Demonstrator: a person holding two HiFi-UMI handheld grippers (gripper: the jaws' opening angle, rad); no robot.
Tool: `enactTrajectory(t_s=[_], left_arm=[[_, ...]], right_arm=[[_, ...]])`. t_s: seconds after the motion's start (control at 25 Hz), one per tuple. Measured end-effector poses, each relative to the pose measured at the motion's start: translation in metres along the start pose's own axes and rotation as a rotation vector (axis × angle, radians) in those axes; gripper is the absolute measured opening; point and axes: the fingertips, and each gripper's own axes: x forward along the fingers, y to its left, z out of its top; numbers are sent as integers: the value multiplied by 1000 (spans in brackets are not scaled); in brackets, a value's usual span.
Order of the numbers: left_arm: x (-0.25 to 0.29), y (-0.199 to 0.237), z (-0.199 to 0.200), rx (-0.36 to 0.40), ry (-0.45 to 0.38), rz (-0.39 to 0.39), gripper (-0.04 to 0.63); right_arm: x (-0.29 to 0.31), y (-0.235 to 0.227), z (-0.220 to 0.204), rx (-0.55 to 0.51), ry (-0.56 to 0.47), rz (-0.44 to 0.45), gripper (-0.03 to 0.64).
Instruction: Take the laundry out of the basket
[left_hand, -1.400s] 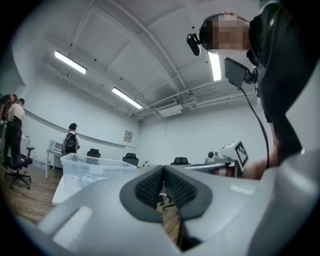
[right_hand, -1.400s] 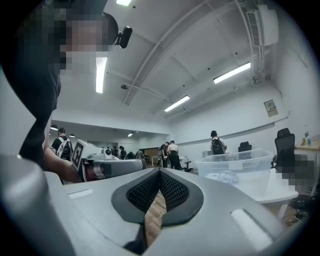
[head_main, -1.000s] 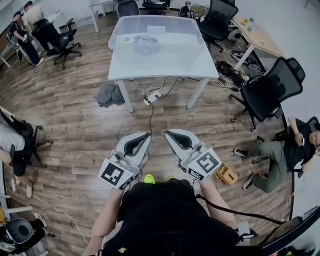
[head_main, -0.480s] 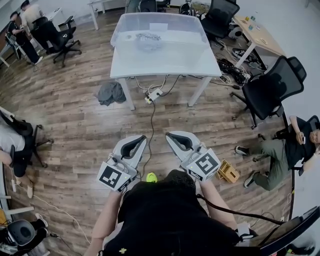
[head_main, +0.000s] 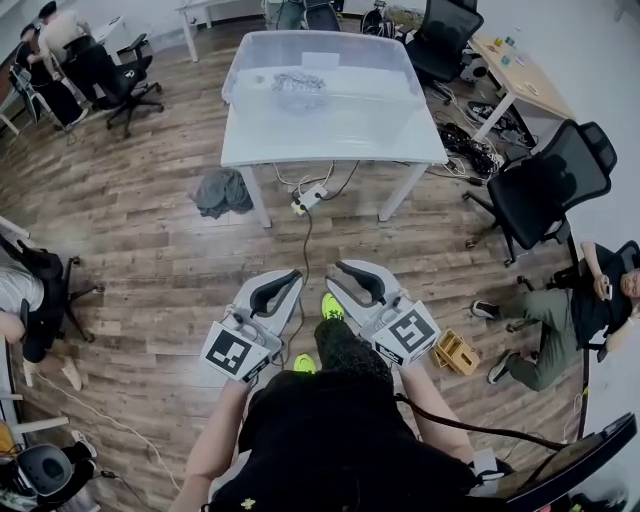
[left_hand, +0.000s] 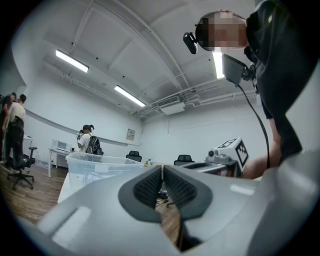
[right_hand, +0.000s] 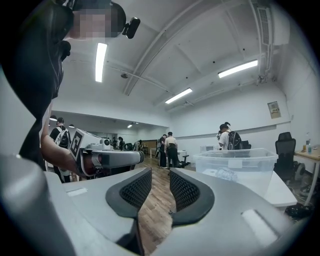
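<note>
A clear plastic basket (head_main: 318, 62) stands on the white table (head_main: 330, 135) across the room, with a pale bundle of laundry (head_main: 297, 88) inside. Both grippers are held level in front of the person's body, well short of the table. My left gripper (head_main: 287, 279) is shut and empty, its pads pressed together (left_hand: 162, 172). My right gripper (head_main: 340, 270) has just been opening; a narrow gap shows between its pads (right_hand: 160, 180), with nothing in it. The basket (right_hand: 235, 167) and laundry (right_hand: 225, 174) show in the right gripper view, and the basket (left_hand: 95, 167) in the left gripper view.
A grey cloth heap (head_main: 220, 188) and a power strip (head_main: 308, 196) with its cable lie on the wood floor by the table legs. Black office chairs (head_main: 545, 185) stand at right, where a person (head_main: 565, 310) sits on the floor. A small yellow crate (head_main: 452, 350) lies nearby.
The person has stepped toward the table, one green shoe now forward. Both grippers came forward with them. The right gripper's jaws have parted a little.
</note>
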Motion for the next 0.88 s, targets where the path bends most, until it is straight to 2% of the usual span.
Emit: enactTrajectory(t_s=[0.16,0.28,0.52,0.68,0.88], left_arm=[[24,20,0,2,8,28,11],[42,42,0,14,6,55,51],[82,82,-26,-42,101,100,83],[122,102,-37,-8,131,132,147],[174,129,-33,0,136,168,147]], right_arm=[[12,-28,-2,-12,3,9,110],[28,-56,-4,-7,7,22,110],[64,-116,-18,-18,36,62,109],[82,-157,-25,-12,48,107,127],[102,-212,-17,-37,32,143,129]])
